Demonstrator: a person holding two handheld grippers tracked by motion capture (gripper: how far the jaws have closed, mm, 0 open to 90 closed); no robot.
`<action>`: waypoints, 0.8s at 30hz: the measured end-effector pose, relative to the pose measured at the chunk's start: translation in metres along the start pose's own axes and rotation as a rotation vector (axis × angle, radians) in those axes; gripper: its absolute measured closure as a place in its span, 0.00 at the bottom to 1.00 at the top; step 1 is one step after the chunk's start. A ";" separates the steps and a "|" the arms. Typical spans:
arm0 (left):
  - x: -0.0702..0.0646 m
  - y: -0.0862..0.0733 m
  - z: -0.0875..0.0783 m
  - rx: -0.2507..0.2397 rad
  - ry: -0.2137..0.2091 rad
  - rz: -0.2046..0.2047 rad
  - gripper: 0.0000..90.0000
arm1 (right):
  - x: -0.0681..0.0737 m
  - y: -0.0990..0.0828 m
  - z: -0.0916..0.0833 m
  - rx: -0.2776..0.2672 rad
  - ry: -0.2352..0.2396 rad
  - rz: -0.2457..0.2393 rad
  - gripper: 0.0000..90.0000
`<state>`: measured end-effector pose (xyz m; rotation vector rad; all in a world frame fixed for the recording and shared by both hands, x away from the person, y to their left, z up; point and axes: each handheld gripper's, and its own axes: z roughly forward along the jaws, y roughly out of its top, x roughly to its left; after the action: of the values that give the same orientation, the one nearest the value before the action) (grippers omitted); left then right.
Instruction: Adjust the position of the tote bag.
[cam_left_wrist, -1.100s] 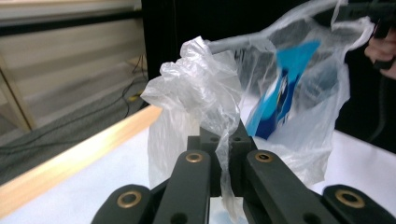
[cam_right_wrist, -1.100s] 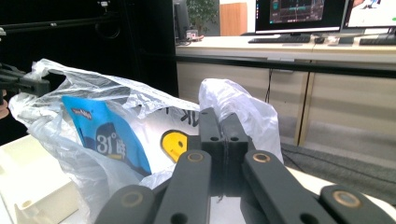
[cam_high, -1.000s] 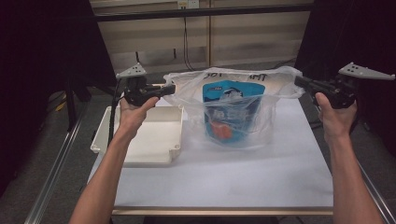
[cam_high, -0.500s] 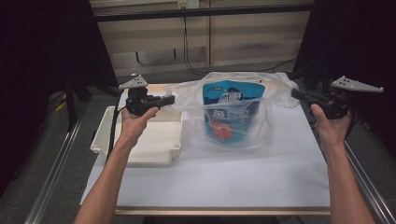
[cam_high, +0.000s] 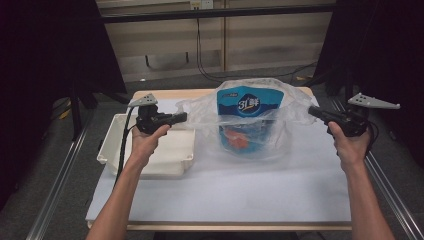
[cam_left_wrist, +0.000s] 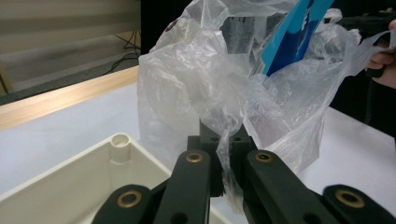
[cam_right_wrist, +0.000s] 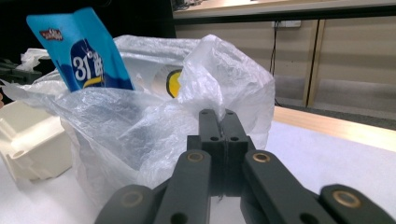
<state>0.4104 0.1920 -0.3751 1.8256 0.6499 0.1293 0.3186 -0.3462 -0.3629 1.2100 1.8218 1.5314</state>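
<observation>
Two grippers: both pinching the plastic bag
Left gripper: clamped on left handle — above white tray
Right gripper: clamped on right handle
Blue pouch: upright inside bag

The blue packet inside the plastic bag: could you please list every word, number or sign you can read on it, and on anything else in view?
"31" in white, followed by a white character too blurred to make out: on the blue packet standing in the plastic bag.
Small red logo at the packet's top corner: too small to read.
Yellow round mark behind the bag's film: no legible text.
White tray: no text.
</observation>
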 end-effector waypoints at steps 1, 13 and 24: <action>0.000 -0.002 0.000 -0.004 0.000 -0.006 1.00 | 0.000 -0.003 0.001 0.000 0.000 0.002 1.00; 0.003 -0.023 0.004 0.020 0.004 -0.011 1.00 | -0.004 -0.032 0.010 0.036 0.007 0.031 1.00; 0.009 -0.043 0.004 0.059 0.034 -0.017 1.00 | -0.007 -0.053 0.015 0.075 -0.005 0.061 1.00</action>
<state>0.4036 0.2017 -0.4178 1.8778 0.6992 0.1314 0.3168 -0.3434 -0.4185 1.3141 1.8701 1.5029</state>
